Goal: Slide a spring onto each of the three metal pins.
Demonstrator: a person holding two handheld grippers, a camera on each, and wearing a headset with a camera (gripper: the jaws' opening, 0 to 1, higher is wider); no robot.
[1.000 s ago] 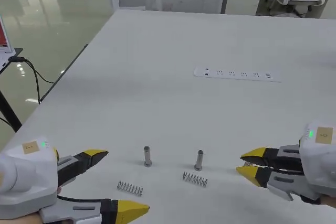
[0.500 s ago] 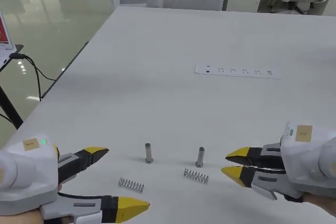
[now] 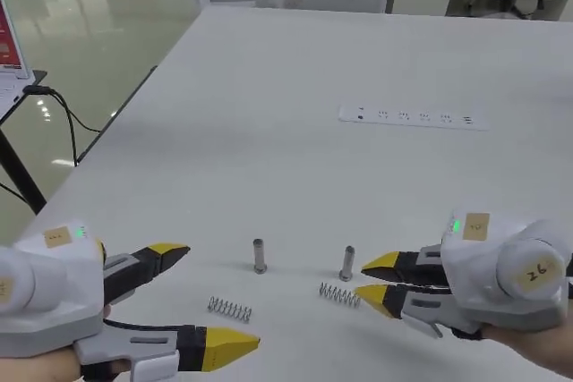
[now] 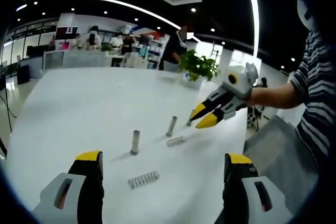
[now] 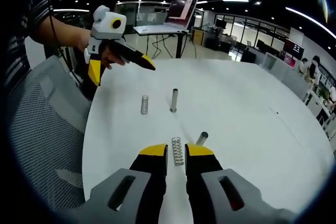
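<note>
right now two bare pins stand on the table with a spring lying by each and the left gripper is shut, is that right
No: the left gripper is wide open, as the left gripper view shows. The rest holds: the near pin and far pin stand bare, with the near spring and far spring lying beside them.

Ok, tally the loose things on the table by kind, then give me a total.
Metal pins, standing upright: 2
Springs, lying flat: 2
Power strip: 1
Total: 5
</note>
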